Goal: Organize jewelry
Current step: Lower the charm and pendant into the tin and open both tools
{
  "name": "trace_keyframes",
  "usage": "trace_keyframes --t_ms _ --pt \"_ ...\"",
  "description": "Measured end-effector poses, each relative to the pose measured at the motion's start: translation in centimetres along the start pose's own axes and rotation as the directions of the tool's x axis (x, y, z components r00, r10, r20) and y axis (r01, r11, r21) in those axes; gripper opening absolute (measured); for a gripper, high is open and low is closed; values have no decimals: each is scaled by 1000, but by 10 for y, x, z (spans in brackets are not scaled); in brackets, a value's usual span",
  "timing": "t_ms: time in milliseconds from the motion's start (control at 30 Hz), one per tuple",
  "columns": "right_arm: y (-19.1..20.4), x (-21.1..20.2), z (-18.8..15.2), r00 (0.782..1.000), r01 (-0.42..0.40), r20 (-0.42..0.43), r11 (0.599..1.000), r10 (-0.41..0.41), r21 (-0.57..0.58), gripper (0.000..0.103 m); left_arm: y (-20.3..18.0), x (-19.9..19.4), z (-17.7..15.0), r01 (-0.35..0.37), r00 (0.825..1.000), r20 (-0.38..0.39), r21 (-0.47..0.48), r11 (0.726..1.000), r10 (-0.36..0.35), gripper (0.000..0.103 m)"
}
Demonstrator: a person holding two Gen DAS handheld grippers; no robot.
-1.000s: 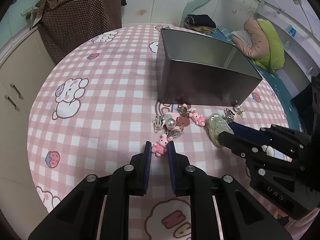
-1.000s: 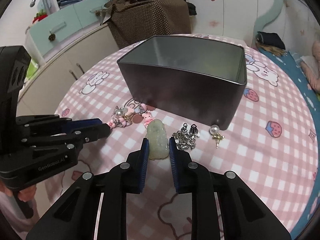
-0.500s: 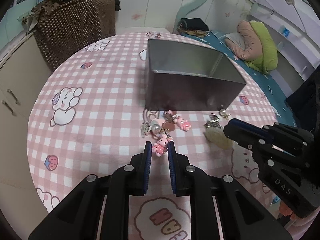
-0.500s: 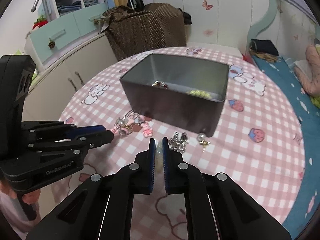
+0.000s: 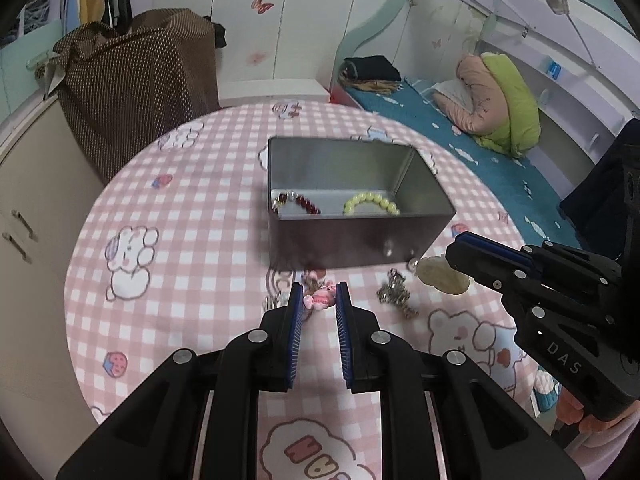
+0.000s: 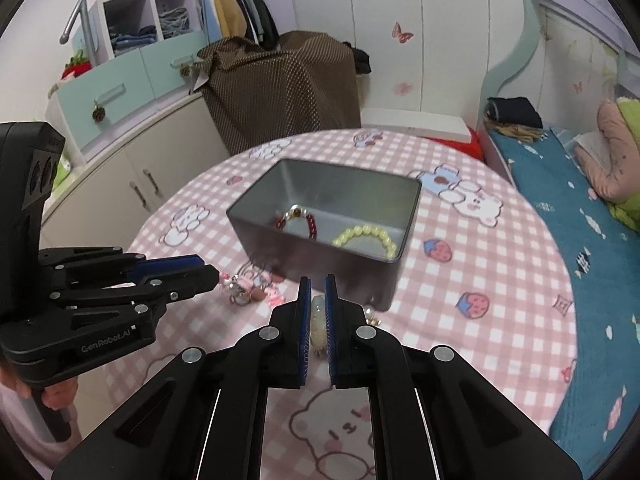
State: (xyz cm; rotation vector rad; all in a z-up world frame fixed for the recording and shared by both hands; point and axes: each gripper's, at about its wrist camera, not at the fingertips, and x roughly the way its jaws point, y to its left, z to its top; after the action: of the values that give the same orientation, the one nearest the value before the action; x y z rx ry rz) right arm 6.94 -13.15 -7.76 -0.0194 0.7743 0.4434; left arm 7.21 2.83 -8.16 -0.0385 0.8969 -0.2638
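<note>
On the left, the left tool (image 5: 319,306) is holding a small pink bear charm (image 5: 320,301) between its blue pads, gripping it just above the pink checked tabletop (image 5: 192,264), with the rest of the charm cluster (image 6: 256,292) lying near the tin's near wall. The charm looks light and hard, likely slippery, so taking it across its body seems safest. In the middle, the grey metal tin (image 5: 360,240) is sitting open, already holding a dark red bracelet (image 5: 298,203) on its left and a yellow-green bead bracelet (image 5: 370,203) on its right. A silver trinket (image 5: 396,294) is lying loose near the tin. On the right, the right tool (image 6: 316,312) is clamping a pale jade-like pendant (image 5: 440,278) by its edges; it looks stiff and probably brittle. Its long axis is running roughly along the fingers, pointing far toward the tin.
</note>
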Motion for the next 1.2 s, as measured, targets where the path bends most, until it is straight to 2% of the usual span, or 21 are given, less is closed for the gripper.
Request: trace_keyframes --t_ms 367,567,900,1033,1100,1133,1167,1200 --pt "-6 -14 33 996 16 82 1000 -16 -5 7 -4 -14 33 0 997 73 28 1000 -2 15" --pt "-14 -5 52 995 18 96 1000 -19 14 7 -6 -14 58 -2 995 103 32 999 -1 15" --pt "-25 43 60 1000 5 15 1000 -5 28 7 0 27 75 -14 999 34 16 1000 14 15" --pt "-27 50 59 1000 10 9 1000 -10 28 10 4 36 76 -18 1000 14 7 1000 18 16" --pt "-30 49 61 1000 23 15 999 -23 36 10 7 37 76 -48 999 9 -7 999 48 16" --pt "-31 48 62 999 28 17 999 -29 36 10 7 38 77 -61 998 7 -11 998 61 23" --pt "-32 46 63 999 36 21 999 -37 36 10 8 37 77 -64 998 9 -14 998 64 37" --pt "-34 45 63 998 54 21 998 -54 41 10 9 37 77 -64 998 11 -17 998 64 42"
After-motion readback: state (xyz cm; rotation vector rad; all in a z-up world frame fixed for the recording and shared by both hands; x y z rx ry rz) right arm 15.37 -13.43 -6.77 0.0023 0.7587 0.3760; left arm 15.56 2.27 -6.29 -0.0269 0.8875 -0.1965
